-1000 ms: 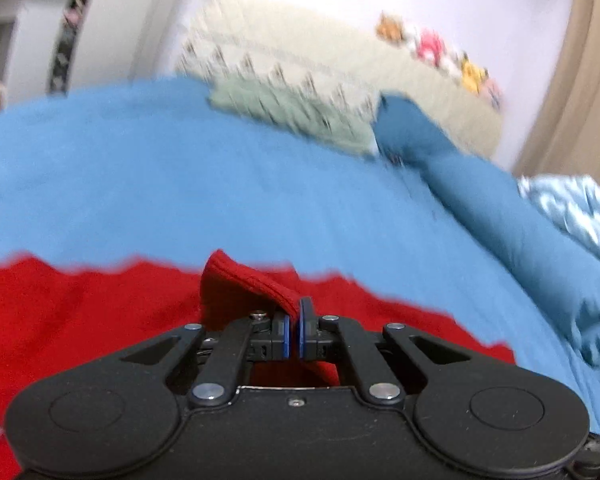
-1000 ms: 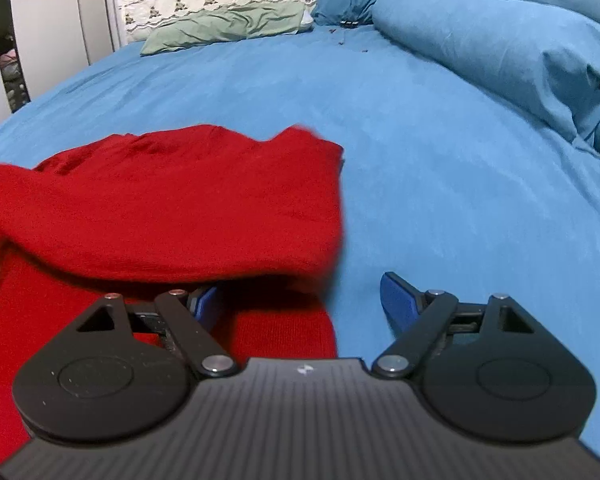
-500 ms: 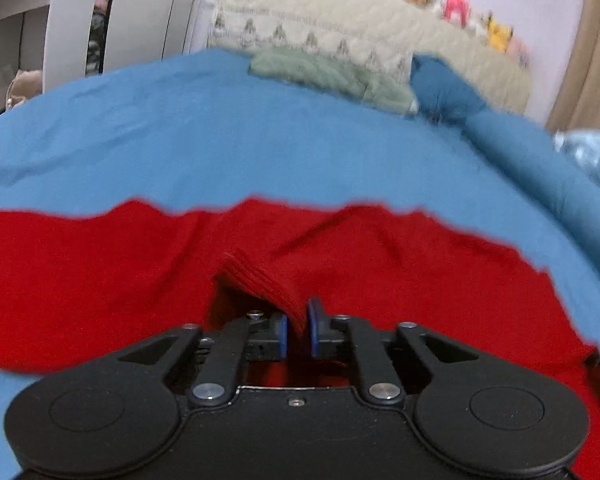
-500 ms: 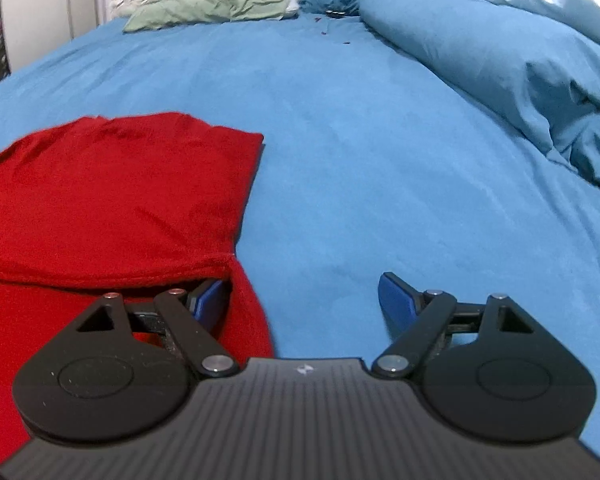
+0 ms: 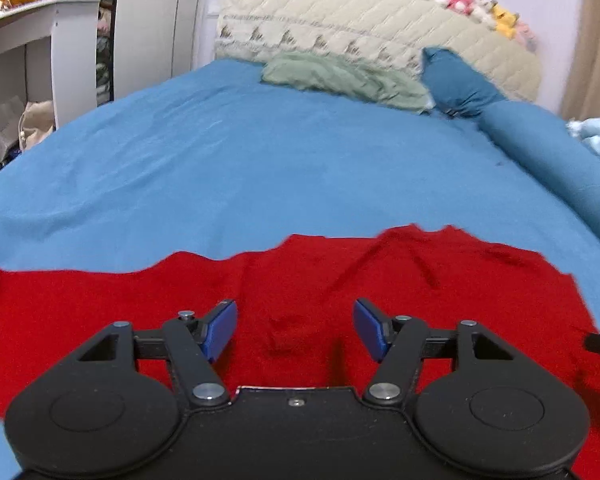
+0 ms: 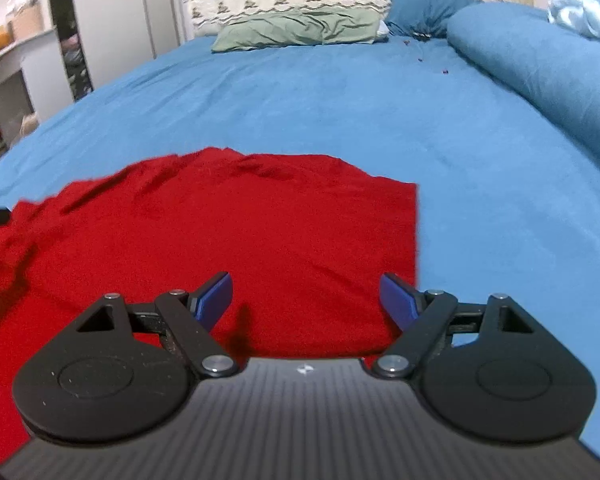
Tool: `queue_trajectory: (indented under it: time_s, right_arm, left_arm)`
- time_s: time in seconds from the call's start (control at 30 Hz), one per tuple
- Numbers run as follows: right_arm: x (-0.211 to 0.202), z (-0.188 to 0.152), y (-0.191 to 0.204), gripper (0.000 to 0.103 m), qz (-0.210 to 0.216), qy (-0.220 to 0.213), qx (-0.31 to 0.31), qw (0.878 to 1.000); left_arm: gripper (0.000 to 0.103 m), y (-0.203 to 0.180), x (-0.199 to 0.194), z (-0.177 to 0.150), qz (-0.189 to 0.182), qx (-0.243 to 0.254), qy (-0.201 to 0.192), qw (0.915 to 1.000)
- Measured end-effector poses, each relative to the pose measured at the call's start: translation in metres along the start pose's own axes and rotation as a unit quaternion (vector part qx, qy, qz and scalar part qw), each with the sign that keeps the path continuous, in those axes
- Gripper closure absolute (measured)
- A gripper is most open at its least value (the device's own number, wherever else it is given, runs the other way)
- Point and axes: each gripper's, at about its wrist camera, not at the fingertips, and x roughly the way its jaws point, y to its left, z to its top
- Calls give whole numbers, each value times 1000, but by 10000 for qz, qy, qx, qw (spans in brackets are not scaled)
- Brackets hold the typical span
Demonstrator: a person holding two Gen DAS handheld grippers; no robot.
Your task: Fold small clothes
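A red knit garment [image 5: 340, 280] lies spread flat on the blue bedsheet [image 5: 260, 160]; the right wrist view shows its straight right edge and near corner [image 6: 260, 232]. My left gripper [image 5: 294, 330] hovers just above the cloth, its jaws opening, with nothing pinched between the blue pads. A small crease sits in the fabric between them. My right gripper [image 6: 308, 300] is open over the garment's right part, and holds nothing. The tip of the right gripper shows at the right edge of the left wrist view.
A green pillow [image 5: 340, 76] and a dark blue pillow [image 5: 456, 80] lie against the quilted headboard [image 5: 360, 28]. A rolled blue duvet [image 6: 540, 68] runs along the right side. White shelves and a cabinet [image 5: 40, 60] stand left of the bed.
The left gripper let go of the red fold it was pinching and its jaws spread; the cloth now lies flat. The right gripper lifted and drew back, showing more of the garment.
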Motion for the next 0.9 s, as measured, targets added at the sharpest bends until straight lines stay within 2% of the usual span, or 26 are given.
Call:
queue_trajectory:
  time_s: [0.07,0.1,0.13,0.17,0.2,0.27,0.33,0.37,0.43,0.47,0.5,0.53,0.6,0.63,0.7,0.83,0.9]
  right_arm:
    - [8,0,0,7,17,30,145,9999]
    - [12,0,0,7,12,51,180,9998]
    - [15,0,1,7,0,73,184,9998]
    - [17,0,1,7,-10,94,164,9998]
    - [19,0,1,7,-32,116,134,9998]
    - [21,-2,2,7,-30,123,92,9999]
    - [20,-4,2,7,15,52,40,10000]
    - [19,-6,2,7,42,-4,11,10000]
    - [18,-11,3,7,55,-50,-45,10000]
    - [20,-12,3,7,34,-37,-56,10000]
    - [22,-13,4,7,19,-25,-61,10000]
    - [22,-14,4,7,18,-32,-59,10000]
    - [22,-15,3,6,42,-90,-72,9999]
    - [21,-16,3,6,61,-130,-86,9999]
    - [21,-17,3,6,83,-167,-120,9998]
    - [22,-21,3,6,-1,-169,-221,9996]
    - [21,-23,0,7,-49,-178,-195,9996]
  left_arm:
    - [49,2,18,4,-52,-62,192,9998]
    - [62,3,26,4,-140,-93,316,9994]
    - [94,3,34,2,-267,-81,470,9985]
    - [101,-1,40,0,-269,24,602,9978]
    - [100,-6,38,-2,-127,209,500,9985]
    - [101,-18,19,-4,-5,491,-4,9988]
    - [100,-28,-5,-7,153,807,-741,9939]
    - [100,-31,-11,-10,269,915,-924,9911]
    - [92,-35,-10,-12,537,1113,-836,9888]
    - [92,-35,-9,-16,632,1156,-797,9881]
    - [79,-33,-10,-21,605,1136,-796,9885]
    - [49,-32,-12,-24,556,1098,-784,9893]
    - [26,-30,-23,-32,297,950,-951,9905]
    - [23,-32,-30,-36,187,942,-1105,9892]
    - [22,-35,-30,-37,-1,1076,-1077,9884]
    - [22,-40,-3,-34,-543,1003,-570,9918]
    - [22,-37,13,-34,-518,856,-223,9947]
